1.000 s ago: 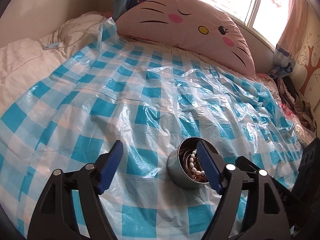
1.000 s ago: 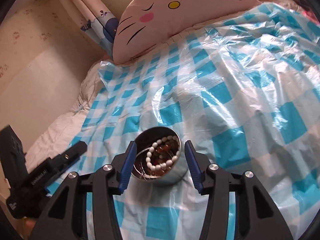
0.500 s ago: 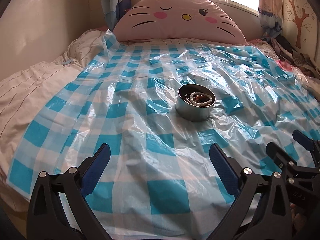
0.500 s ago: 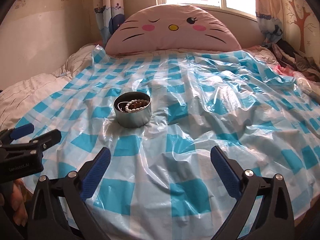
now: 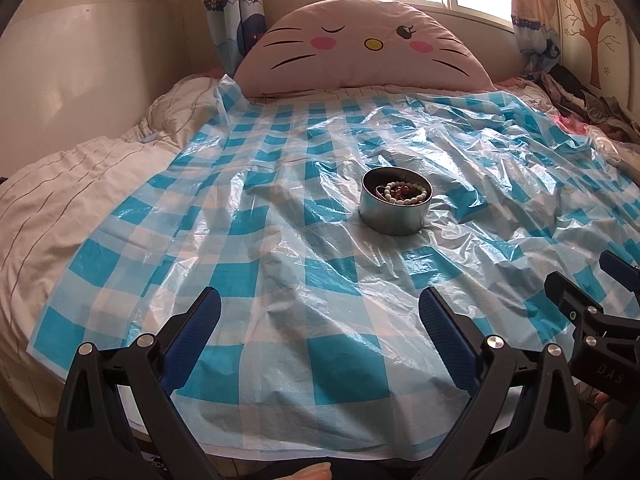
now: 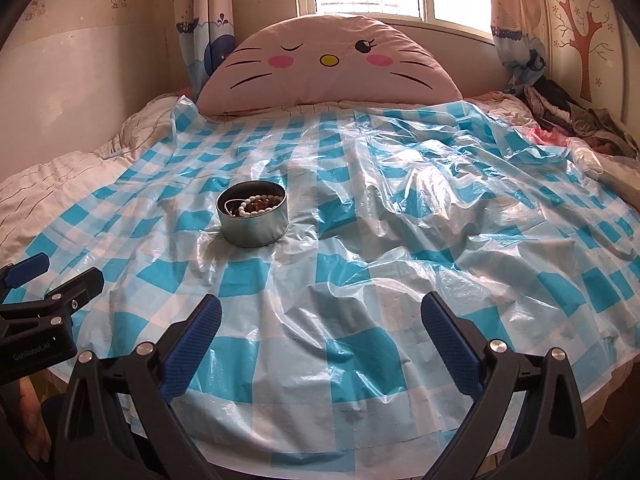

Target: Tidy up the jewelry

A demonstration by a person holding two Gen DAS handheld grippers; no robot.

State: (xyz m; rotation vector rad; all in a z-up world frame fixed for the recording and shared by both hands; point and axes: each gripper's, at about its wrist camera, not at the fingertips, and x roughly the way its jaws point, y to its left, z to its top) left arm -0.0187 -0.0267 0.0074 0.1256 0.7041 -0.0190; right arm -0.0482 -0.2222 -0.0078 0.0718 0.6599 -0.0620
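Note:
A round metal tin (image 5: pixel 394 219) (image 6: pixel 253 230) stands upright on the blue-and-white checked plastic sheet (image 5: pixel 280 264) (image 6: pixel 400 240) in the middle of the bed. Inside it lie a white bead bracelet (image 5: pixel 408 199) (image 6: pixel 256 205), brown beads and thin rings. My left gripper (image 5: pixel 320 304) hovers near the front edge of the bed, well back from the tin, open with nothing between its blue pads. My right gripper (image 6: pixel 321 308) is likewise open and empty, with the tin ahead to its left. Each gripper shows at the edge of the other's view.
A large pink cat-face cushion (image 5: pixel 362 50) (image 6: pixel 330 68) leans against the headboard under the window. Rumpled white bedding (image 5: pixel 52 200) lies left of the sheet. Dark clothes (image 6: pixel 568 116) are piled at the far right by the wall.
Both grippers have pulled back from the tin toward the front edge of the bed and opened wide. The tin stays in place with the jewelry inside.

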